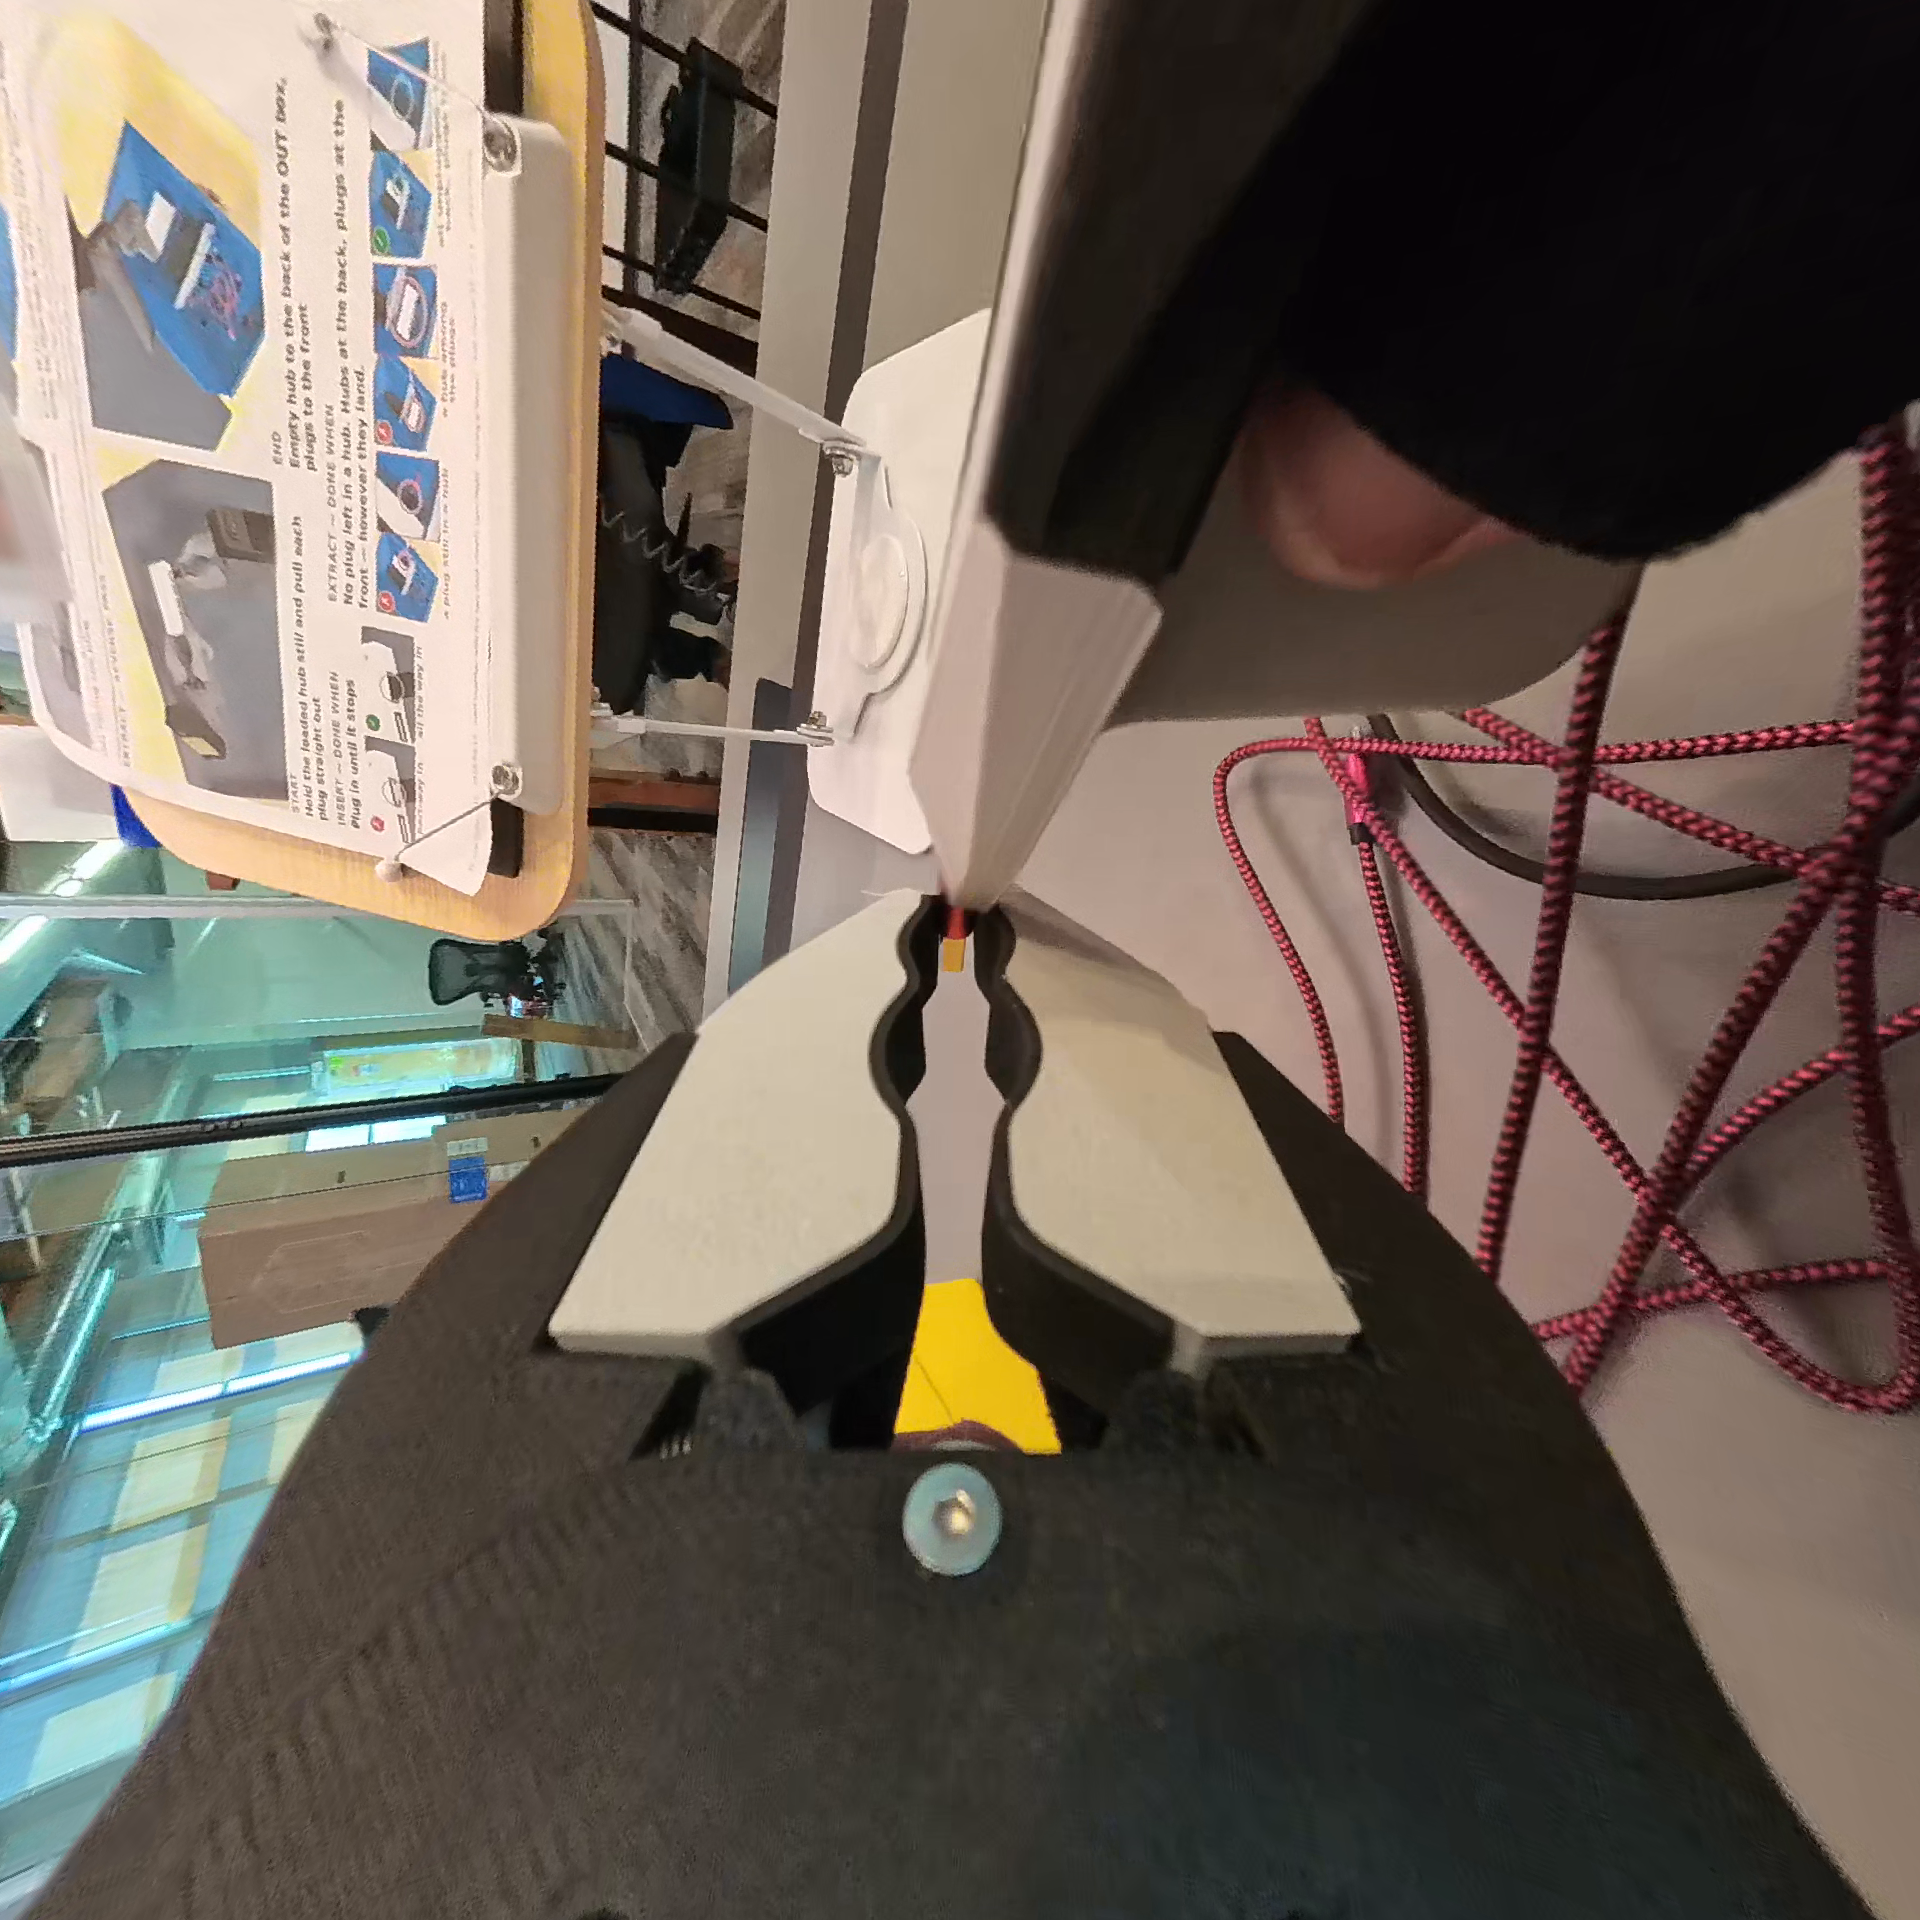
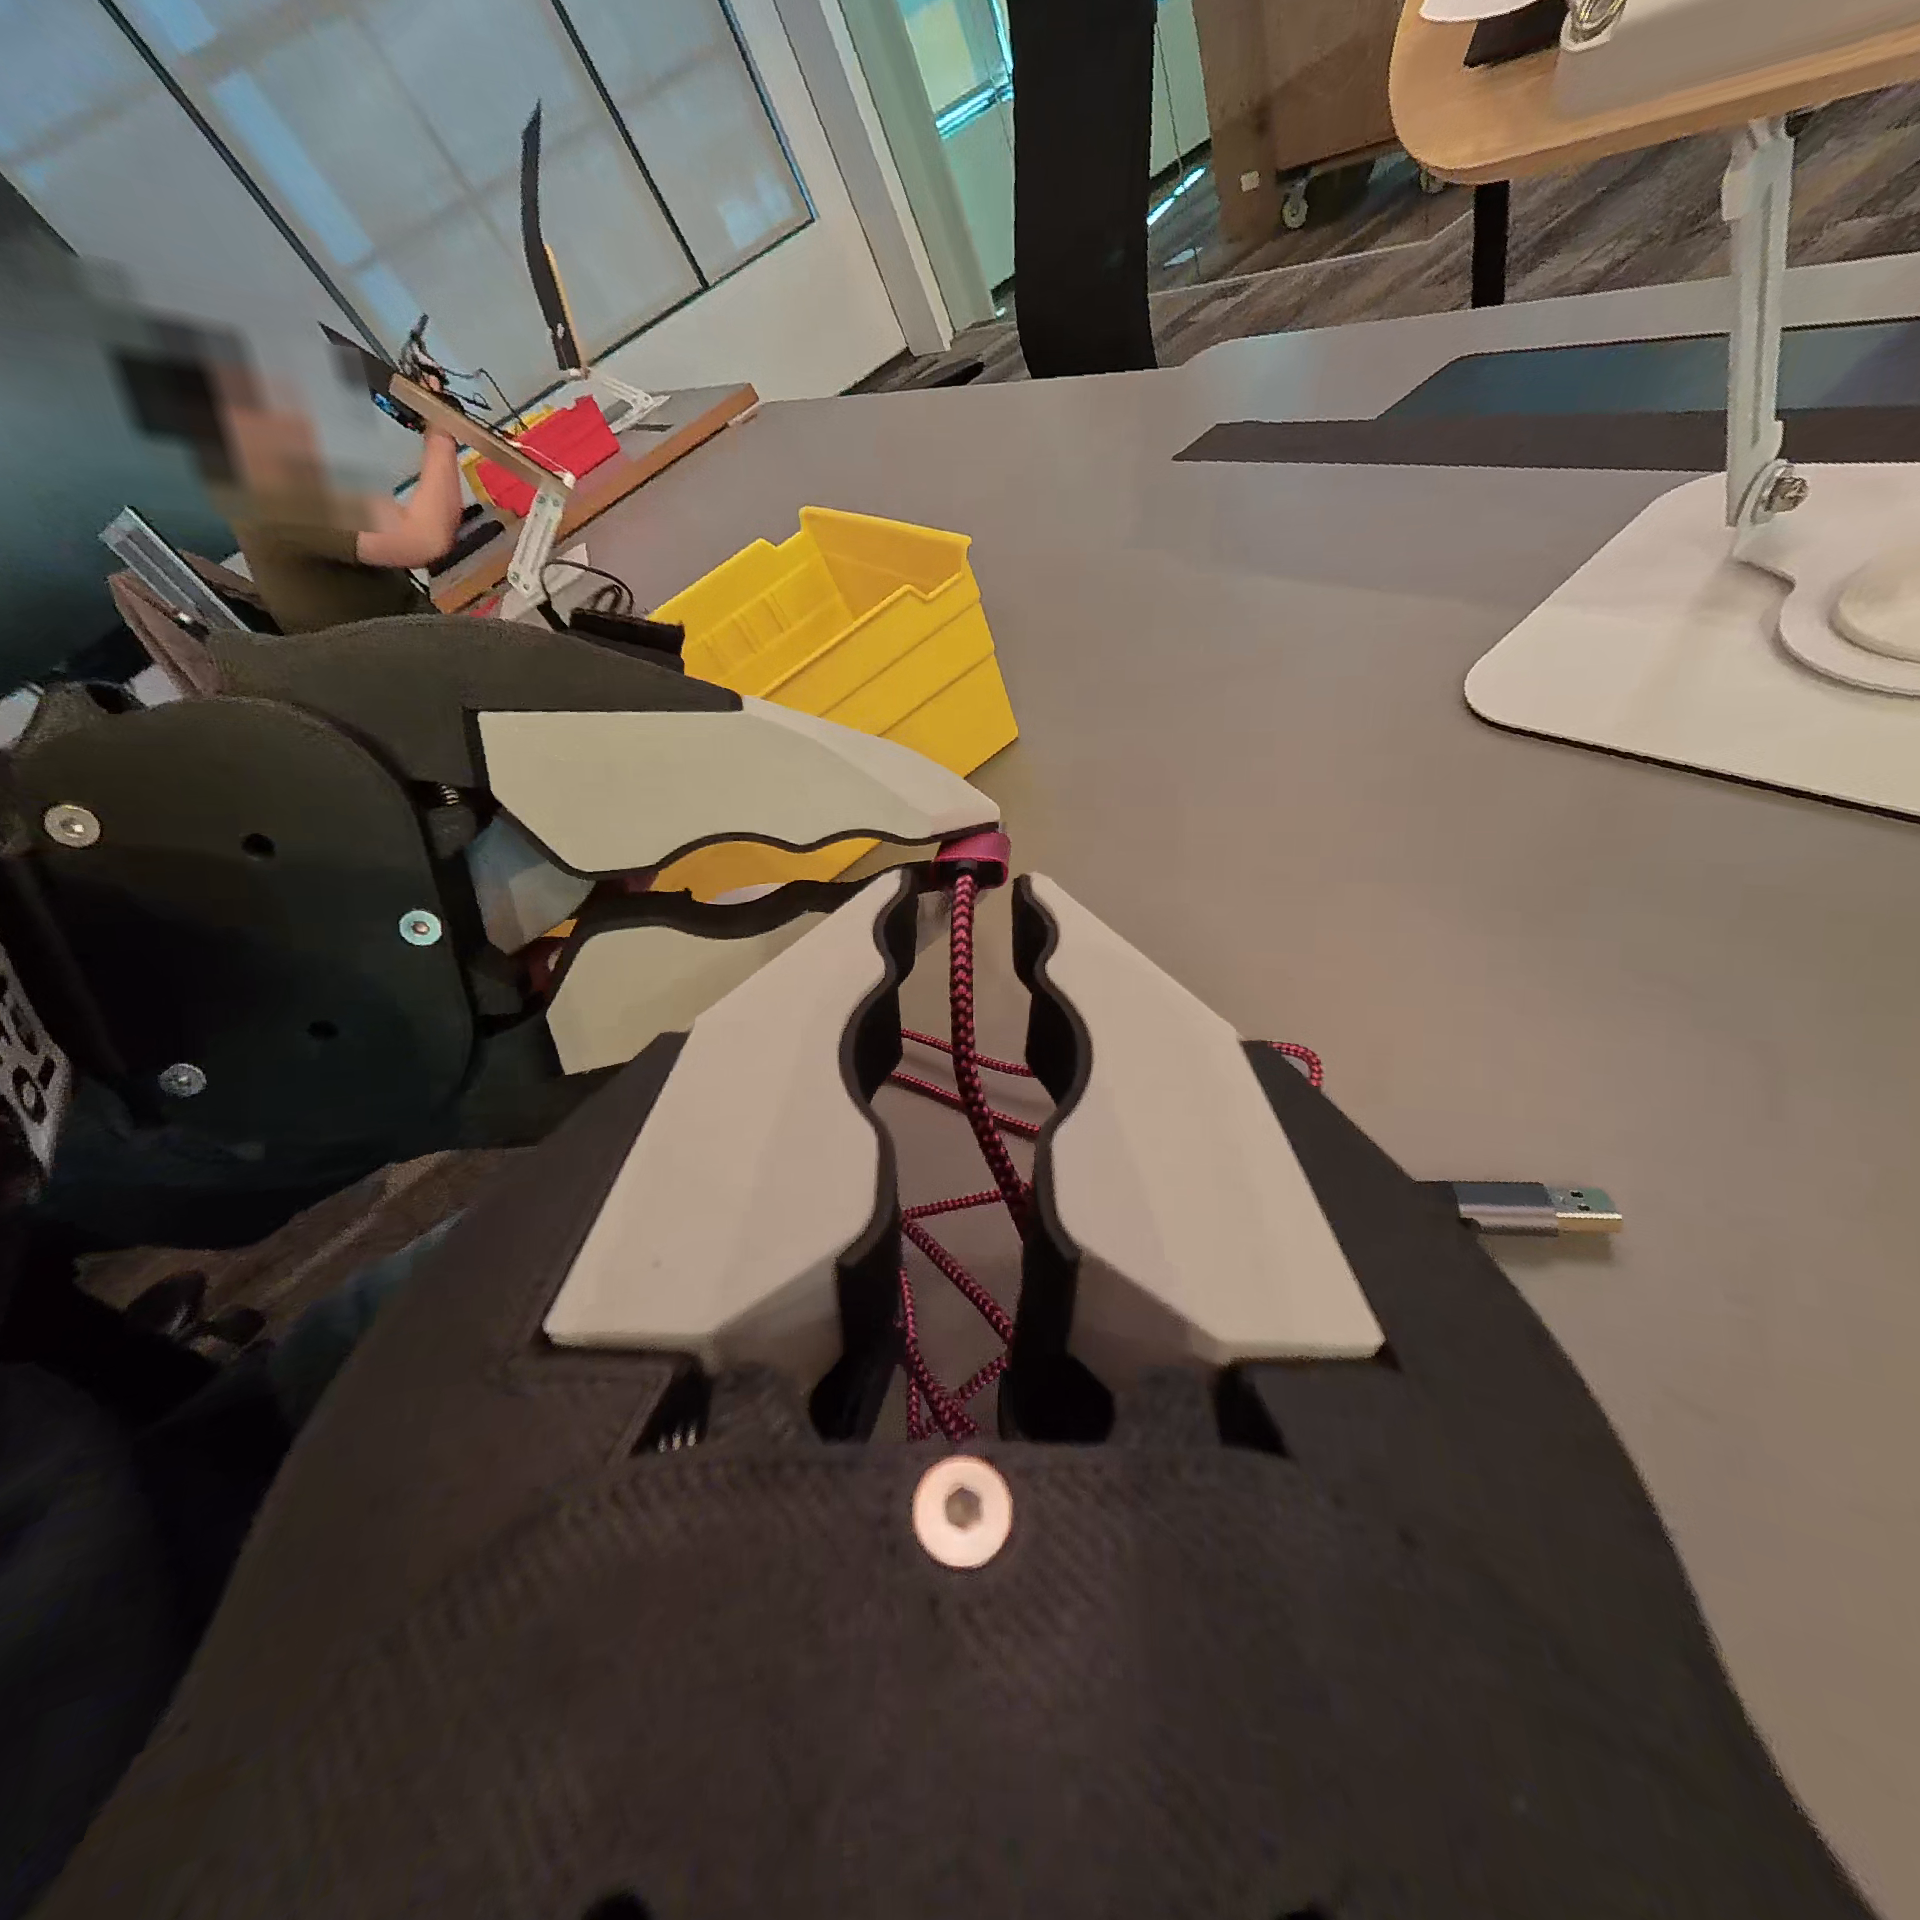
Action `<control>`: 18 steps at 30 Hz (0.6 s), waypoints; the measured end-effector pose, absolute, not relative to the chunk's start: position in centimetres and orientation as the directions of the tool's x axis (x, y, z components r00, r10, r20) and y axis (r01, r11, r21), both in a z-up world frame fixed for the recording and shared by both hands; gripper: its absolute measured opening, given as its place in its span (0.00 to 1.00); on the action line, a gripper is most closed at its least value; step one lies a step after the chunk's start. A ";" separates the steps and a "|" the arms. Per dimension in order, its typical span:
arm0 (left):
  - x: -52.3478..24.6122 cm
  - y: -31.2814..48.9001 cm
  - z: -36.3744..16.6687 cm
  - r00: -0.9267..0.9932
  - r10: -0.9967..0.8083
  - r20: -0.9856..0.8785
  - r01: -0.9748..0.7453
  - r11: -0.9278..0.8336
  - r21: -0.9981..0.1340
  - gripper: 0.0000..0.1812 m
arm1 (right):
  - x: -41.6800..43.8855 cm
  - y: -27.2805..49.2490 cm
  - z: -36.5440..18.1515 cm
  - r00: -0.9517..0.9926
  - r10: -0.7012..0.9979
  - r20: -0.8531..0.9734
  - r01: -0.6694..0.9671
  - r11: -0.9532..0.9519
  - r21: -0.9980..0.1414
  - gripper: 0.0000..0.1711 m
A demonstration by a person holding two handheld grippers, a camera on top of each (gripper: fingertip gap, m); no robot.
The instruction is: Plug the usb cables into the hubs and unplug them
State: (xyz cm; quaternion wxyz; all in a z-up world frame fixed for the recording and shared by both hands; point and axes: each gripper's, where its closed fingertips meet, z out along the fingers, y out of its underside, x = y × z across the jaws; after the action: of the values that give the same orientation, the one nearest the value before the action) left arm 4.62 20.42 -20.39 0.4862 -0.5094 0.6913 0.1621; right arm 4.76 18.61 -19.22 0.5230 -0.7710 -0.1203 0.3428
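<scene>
The braided magenta-and-black cloth cable (image 2: 977,1049) looks rough; the yellow plastic bin (image 2: 883,644) is glossy; the smooth grey worktop (image 2: 1299,831) is matt; the silver metal USB plug (image 2: 1558,1210) shines.

The setting is an open-plan office used as a test lab. Glass partition walls (image 2: 416,177) run at 11 o'clock, patterned carpet (image 2: 1299,291) covers the floor at 1 o'clock, and a mesh desk chair (image 1: 468,971) stands at 9 o'clock. A grey counter (image 2: 1247,831) carries a yellow parts bin (image 2: 883,665) and a printed instruction sheet (image 1: 260,416) on a stand.
</scene>
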 end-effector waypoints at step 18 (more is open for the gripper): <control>5.6 18.6 -20.2 -0.036 -0.665 -0.746 -0.748 0.513 -0.422 0.14 | 4.9 17.2 -18.3 0.654 0.667 -0.356 -0.077 -0.409 -0.909 0.07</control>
State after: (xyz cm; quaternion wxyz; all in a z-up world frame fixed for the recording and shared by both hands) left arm 5.56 18.58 -20.17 0.4901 -0.4918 0.7185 0.0420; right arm 4.89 17.24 -18.30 0.5071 -0.7550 -0.1955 0.3668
